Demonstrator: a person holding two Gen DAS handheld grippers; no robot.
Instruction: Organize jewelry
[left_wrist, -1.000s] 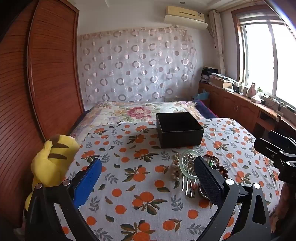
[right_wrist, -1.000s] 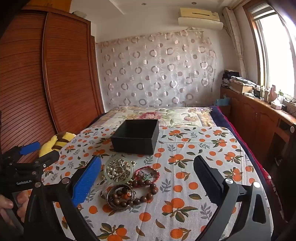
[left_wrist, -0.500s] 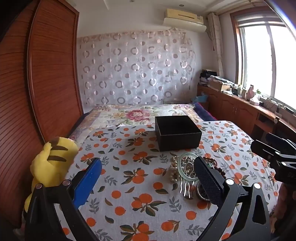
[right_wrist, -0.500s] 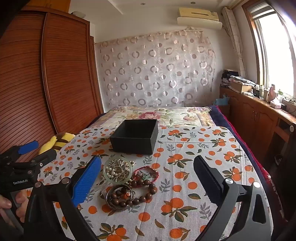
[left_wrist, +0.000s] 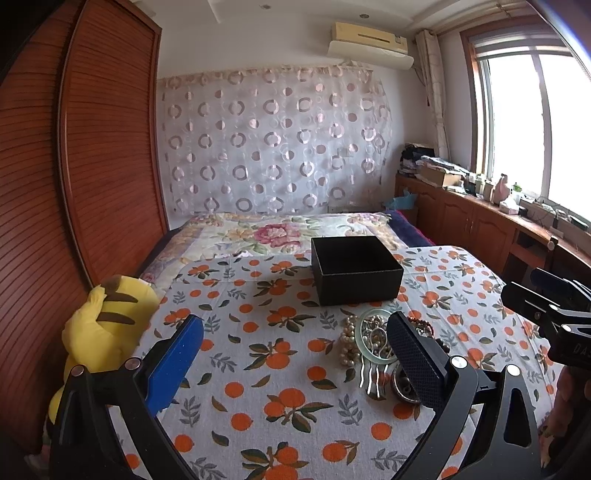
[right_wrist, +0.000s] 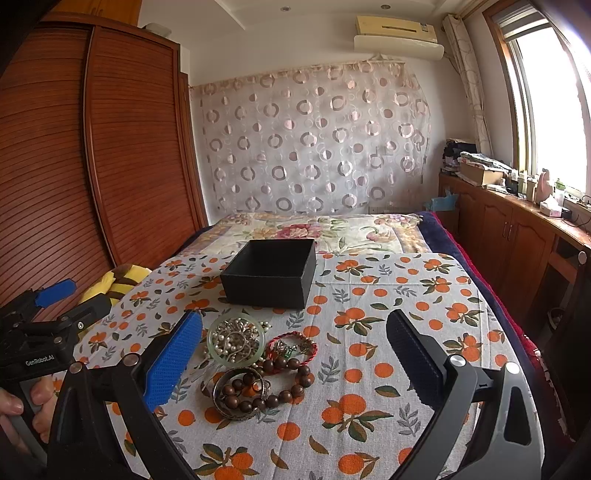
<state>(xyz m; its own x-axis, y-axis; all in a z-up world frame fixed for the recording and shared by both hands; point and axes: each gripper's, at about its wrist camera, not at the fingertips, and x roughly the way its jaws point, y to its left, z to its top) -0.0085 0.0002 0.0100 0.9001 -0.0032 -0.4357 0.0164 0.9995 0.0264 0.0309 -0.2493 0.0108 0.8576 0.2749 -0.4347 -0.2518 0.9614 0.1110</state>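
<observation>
Centrally, a jewelry pile (right_wrist: 251, 354) of bracelets and beads lies on an orange-print cloth (right_wrist: 388, 321), just before an open black box (right_wrist: 271, 273). Left gripper (left_wrist: 295, 354) and right gripper (right_wrist: 295, 354) hover, both released and holding nothing.

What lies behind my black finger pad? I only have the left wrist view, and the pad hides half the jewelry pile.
Observer: The right wrist view shows a red braided cord bracelet just right of the pale green glass bangle.
Operator: Anything nearer to me?
Observer: A string of dark brown wooden beads curls over a dark metal bangle on the orange-print cloth.
Operator: Is the other side holding anything?
Observer: No. The right hand-held gripper is open, with nothing between its fingers.
</observation>
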